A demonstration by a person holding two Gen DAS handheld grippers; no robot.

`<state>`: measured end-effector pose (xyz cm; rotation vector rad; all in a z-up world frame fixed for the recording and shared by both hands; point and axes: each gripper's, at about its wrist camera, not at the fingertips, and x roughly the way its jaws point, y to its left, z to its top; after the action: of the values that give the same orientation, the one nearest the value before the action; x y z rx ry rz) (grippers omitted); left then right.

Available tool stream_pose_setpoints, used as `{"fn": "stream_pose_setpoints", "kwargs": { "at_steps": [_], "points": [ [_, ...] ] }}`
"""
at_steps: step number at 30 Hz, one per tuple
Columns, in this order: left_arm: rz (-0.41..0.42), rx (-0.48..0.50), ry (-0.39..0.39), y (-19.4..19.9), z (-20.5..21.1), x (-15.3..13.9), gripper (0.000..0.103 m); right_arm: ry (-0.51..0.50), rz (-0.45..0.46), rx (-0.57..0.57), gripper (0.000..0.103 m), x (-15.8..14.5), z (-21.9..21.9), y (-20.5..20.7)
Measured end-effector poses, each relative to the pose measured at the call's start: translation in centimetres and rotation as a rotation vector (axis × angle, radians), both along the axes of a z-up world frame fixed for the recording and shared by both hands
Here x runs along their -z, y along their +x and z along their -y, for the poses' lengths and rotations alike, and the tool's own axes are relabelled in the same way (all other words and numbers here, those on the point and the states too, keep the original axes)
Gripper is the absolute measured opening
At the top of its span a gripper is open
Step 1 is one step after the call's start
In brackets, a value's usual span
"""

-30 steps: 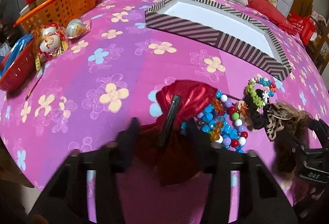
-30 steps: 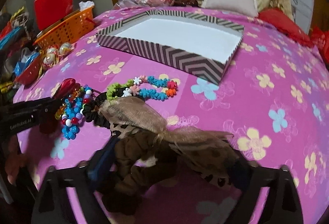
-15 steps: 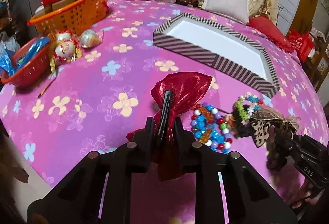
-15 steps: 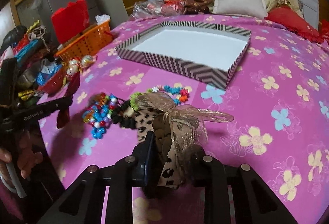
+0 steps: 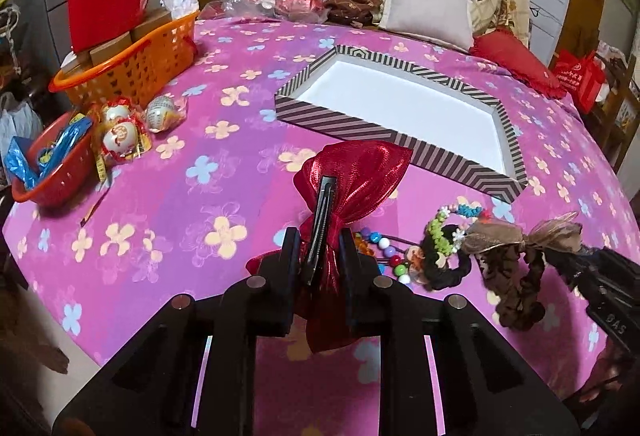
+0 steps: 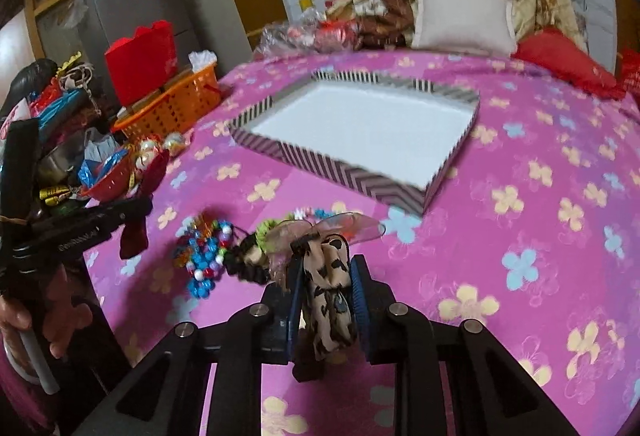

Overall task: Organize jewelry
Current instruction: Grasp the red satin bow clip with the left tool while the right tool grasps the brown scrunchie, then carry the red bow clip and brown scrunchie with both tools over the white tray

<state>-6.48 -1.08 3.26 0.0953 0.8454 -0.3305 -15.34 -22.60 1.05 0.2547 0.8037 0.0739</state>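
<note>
- Left wrist view: the left gripper [image 5: 320, 256] had its jaws pinching the red bow clip [image 5: 352, 175], lifted off the bed [image 5: 192, 203]; the striped box [image 5: 404, 139] beyond showed a bare white floor; the orange basket [image 5: 136, 67] held cartons.
- Right wrist view: the right gripper [image 6: 326, 288] had its jaws, just closed in, pinching the leopard bow [image 6: 326, 276]; the bead bracelet [image 6: 204, 256] lay beside it on the bed.

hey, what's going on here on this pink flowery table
A person is sorting hair accessories and jewelry with a gripper in each hand. The left gripper is shut on a shiny red bow clip, and the right gripper is shut on a leopard-print bow; both jaws have just been closing on them. A beaded bracelet lies on the cloth. The striped tray beyond holds nothing yet.
</note>
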Motion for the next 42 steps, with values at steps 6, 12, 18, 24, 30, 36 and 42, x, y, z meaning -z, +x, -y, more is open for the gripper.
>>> {"fn": "stream_pose_setpoints", "kwargs": {
  "at_steps": [6, 12, 18, 24, 30, 36, 42],
  "points": [
    [-0.031, 0.006, 0.001, 0.1, 0.5, 0.9, 0.018, 0.072, -0.031, 0.035, 0.057, 1.9, 0.9, 0.2],
    [-0.049, 0.004, -0.002, 0.1, 0.7, 1.4, 0.018, 0.069, -0.063, 0.004, 0.035, 3.5, 0.5, 2.3],
    [-0.050, 0.003, -0.001, 0.1, 0.8, 1.4, 0.018, 0.116, -0.018, -0.010, 0.015, 2.6, 1.0, 1.5],
    [-0.050, 0.001, -0.010, 0.3, 1.0, 1.1, 0.018, 0.126, 0.054, -0.001, 0.015, -0.3, 1.8, 1.2],
    [-0.029, 0.008, 0.010, 0.8, 2.0, 0.2, 0.018, 0.155, 0.072, 0.004, 0.015, -1.4, 2.5, 1.7],
    [0.003, 0.018, 0.036, 1.9, 3.2, -0.7, 0.018, 0.144, 0.078, 0.003, 0.015, -2.0, 2.9, 2.5],
    [0.031, 0.024, 0.071, 3.7, 4.3, -1.6, 0.018, 0.107, 0.085, 0.002, 0.015, -3.1, 3.7, 4.3]
  ]
}}
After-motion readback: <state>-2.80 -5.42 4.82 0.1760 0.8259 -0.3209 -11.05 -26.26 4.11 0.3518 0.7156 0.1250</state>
